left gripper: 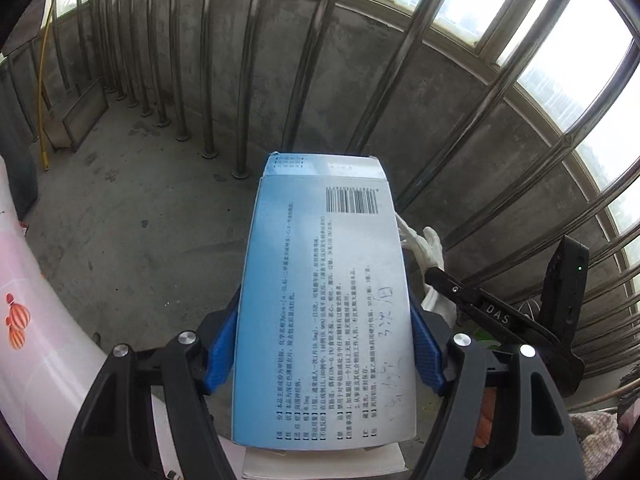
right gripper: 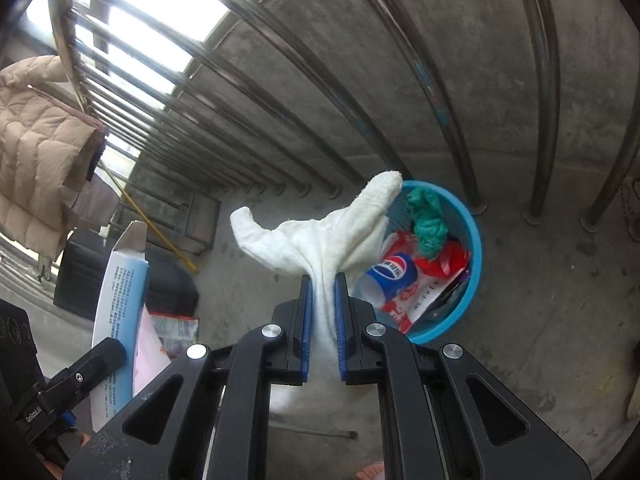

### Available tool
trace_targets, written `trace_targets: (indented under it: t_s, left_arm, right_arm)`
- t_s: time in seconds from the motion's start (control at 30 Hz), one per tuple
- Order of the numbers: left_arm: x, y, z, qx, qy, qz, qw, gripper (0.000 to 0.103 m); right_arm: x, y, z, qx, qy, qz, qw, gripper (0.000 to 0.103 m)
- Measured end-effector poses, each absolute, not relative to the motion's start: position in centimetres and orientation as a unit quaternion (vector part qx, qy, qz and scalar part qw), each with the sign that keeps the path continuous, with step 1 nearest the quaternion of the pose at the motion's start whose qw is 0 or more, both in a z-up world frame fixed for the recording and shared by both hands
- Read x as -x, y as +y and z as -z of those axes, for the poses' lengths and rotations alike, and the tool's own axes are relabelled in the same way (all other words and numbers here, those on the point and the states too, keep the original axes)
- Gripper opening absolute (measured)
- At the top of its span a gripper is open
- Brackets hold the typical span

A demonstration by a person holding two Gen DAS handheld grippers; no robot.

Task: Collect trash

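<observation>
Blue fingers (left gripper: 224,348) of the left gripper (left gripper: 324,354) clamp a medicine box (left gripper: 324,304) by its long edges. Right gripper (right gripper: 323,300) pinches a white glove (right gripper: 320,236) above bare concrete floor (right gripper: 540,280); beyond, a blue basket (right gripper: 474,240) of trash sits beside the railing bars (right gripper: 540,120).
</observation>
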State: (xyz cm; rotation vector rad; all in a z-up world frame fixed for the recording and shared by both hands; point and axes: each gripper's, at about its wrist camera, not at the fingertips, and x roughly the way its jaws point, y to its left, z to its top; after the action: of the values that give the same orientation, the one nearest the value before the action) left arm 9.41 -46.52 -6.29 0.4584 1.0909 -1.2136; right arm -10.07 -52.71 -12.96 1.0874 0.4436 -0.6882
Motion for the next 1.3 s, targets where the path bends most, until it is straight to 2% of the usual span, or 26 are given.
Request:
trace_targets:
  t_s: [0.07, 0.13, 0.2, 0.23, 0.27, 0.37, 0.47, 0.7, 0.9, 1.0, 1.17, 1.3]
  left_arm:
    - [-9.0, -49.8, 7.6, -0.220, 0.480, 0.537, 0.658, 0.072]
    - [-8.9, -52.7, 9.3, -0.230, 0.480, 0.539, 0.653, 0.074]
    - [-8.8, -55.2, 11.8, -0.253, 0.484, 0.528, 0.650, 0.085]
    - [-8.8, -56.1, 13.0, -0.265, 0.488, 0.518, 0.650, 0.085]
    - [-8.6, -56.9, 14.0, -0.276, 0.493, 0.514, 0.646, 0.085]
    - [-8.9, -56.7, 15.0, -0.275, 0.498, 0.512, 0.644, 0.085]
    - [-9.2, -55.3, 14.1, -0.242, 0.503, 0.524, 0.643, 0.086]
    - [-9.2, -52.1, 10.0, -0.220, 0.463, 0.541, 0.666, 0.086]
    - [-9.5, -46.2, 4.7, -0.174, 0.437, 0.547, 0.692, 0.086]
    - [-9.5, -41.8, 1.4, -0.145, 0.416, 0.545, 0.713, 0.086]
    - [-9.3, -32.2, -4.3, -0.094, 0.356, 0.505, 0.781, 0.097]
    - [-8.8, -23.6, -7.5, -0.056, 0.316, 0.429, 0.844, 0.097]
  right_arm:
    - [9.6, -54.3, 14.7, -0.516, 0.209, 0.326, 0.764, 0.010]
    - [8.9, -55.7, 16.7, -0.517, 0.213, 0.346, 0.753, 0.015]
    - [7.3, -57.4, 19.5, -0.513, 0.241, 0.357, 0.743, 0.034]
    - [6.4, -58.2, 21.1, -0.515, 0.255, 0.354, 0.738, 0.050]
    - [5.7, -58.8, 22.5, -0.516, 0.272, 0.351, 0.733, 0.056]
    - [5.0, -58.9, 24.7, -0.502, 0.308, 0.356, 0.725, 0.056]
    - [6.9, -58.2, 24.6, -0.515, 0.283, 0.361, 0.724, 0.062]
    - [10.1, -58.1, 23.2, -0.527, 0.252, 0.377, 0.719, 0.062]
    - [11.1, -56.9, 18.7, -0.515, 0.198, 0.362, 0.752, 0.062]
    - [10.6, -54.9, 14.1, -0.476, 0.178, 0.338, 0.792, 0.062]
    - [9.0, -48.3, 5.5, -0.358, 0.147, 0.289, 0.875, 0.082]
    - [7.5, -41.7, -0.3, -0.250, 0.129, 0.253, 0.926, 0.095]
